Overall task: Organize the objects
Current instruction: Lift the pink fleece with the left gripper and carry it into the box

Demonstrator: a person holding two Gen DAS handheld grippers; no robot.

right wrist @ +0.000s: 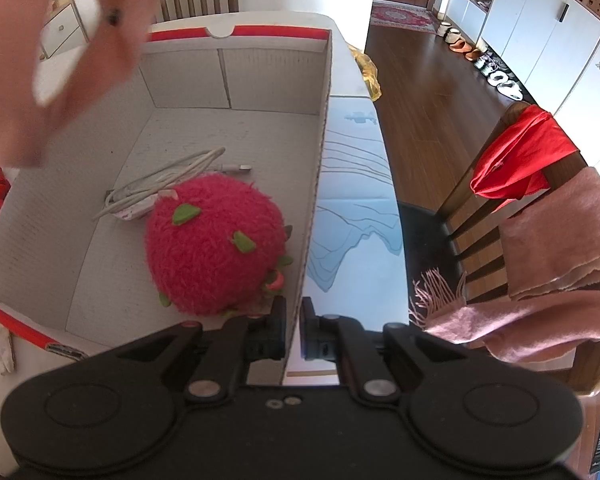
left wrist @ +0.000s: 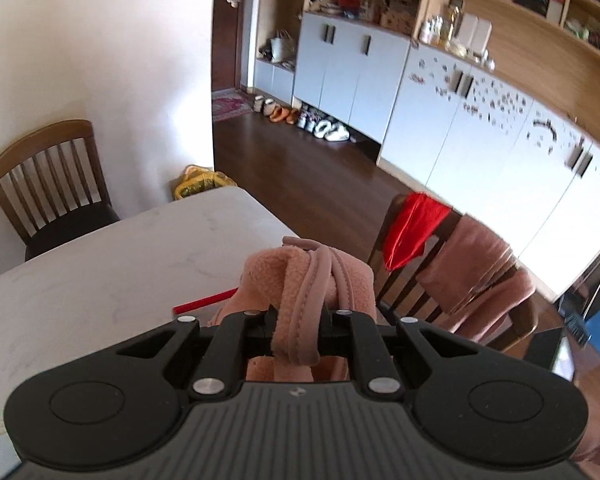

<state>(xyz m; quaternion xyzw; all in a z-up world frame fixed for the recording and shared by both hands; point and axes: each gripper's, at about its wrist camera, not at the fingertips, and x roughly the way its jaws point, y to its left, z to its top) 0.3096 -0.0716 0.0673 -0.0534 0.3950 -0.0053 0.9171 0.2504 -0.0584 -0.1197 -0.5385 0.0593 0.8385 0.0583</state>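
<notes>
My left gripper (left wrist: 298, 320) is shut on a pink fleece item (left wrist: 300, 276) by its strap and holds it above the white table (left wrist: 100, 280). It shows blurred at the top left of the right wrist view (right wrist: 60, 60). My right gripper (right wrist: 294, 320) is shut on the right wall of a white cardboard box (right wrist: 320, 160), one finger inside and one outside. In the box lie a red plush fruit with green leaves (right wrist: 216, 244) and a coiled white cable (right wrist: 164, 184).
A red edge of the box (left wrist: 204, 302) shows under the pink item. A wooden chair (left wrist: 48, 184) stands at the table's far side. A second chair (right wrist: 480, 216) at the right carries a red cloth (right wrist: 520, 156) and a pink scarf (right wrist: 560, 252). A yellow bag (left wrist: 202, 184) sits on the floor.
</notes>
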